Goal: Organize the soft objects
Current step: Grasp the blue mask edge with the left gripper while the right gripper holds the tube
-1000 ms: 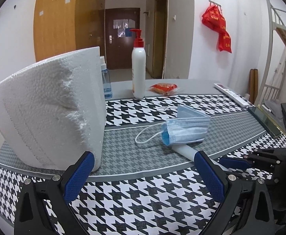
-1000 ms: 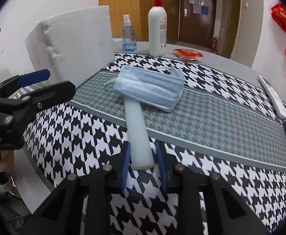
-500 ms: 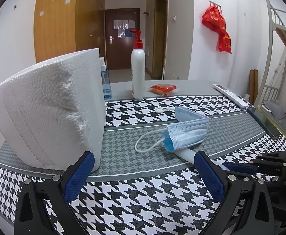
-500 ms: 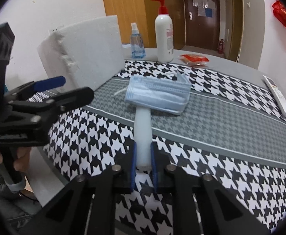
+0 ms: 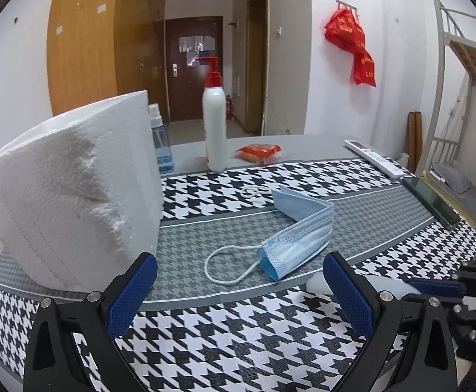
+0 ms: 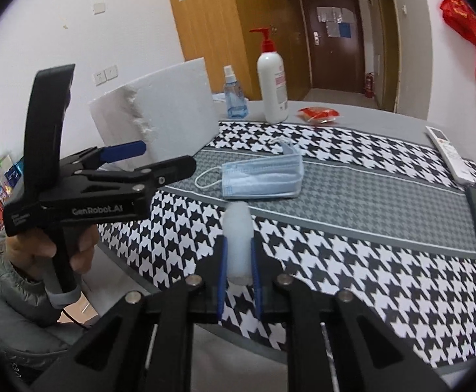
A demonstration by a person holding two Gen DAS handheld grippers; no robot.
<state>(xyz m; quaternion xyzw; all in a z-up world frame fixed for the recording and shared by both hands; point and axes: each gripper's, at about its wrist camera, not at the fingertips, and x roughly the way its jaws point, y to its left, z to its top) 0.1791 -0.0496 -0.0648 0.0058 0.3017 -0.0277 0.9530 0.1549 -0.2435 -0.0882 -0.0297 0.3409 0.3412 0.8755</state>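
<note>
A white soft cylinder (image 6: 236, 238) sticks out forward from my right gripper (image 6: 238, 254), whose blue pads are shut on its near end. Its far tip sits just short of the blue face mask (image 6: 261, 179), which lies flat on the grey band of the tablecloth. In the left wrist view the mask (image 5: 300, 241) lies just beyond my left gripper (image 5: 238, 261), which is open and holds nothing. The cylinder (image 5: 316, 282) shows partly behind the left gripper's right finger, with the right gripper (image 5: 416, 289) at the right edge. A large white paper roll (image 5: 68, 189) stands at left.
At the back stand a pump bottle (image 5: 215, 130), a blue spray bottle (image 5: 161, 150) and a red packet (image 5: 259, 152). A remote (image 5: 373, 158) and a phone (image 5: 430, 201) lie at right. A person's hand (image 6: 42, 248) holds the left gripper (image 6: 166, 155) beyond the table's left edge.
My right gripper closed on the white cylinder and drew it back out from under the mask, rising a little. The mask stays on the cloth. The left gripper kept still.
</note>
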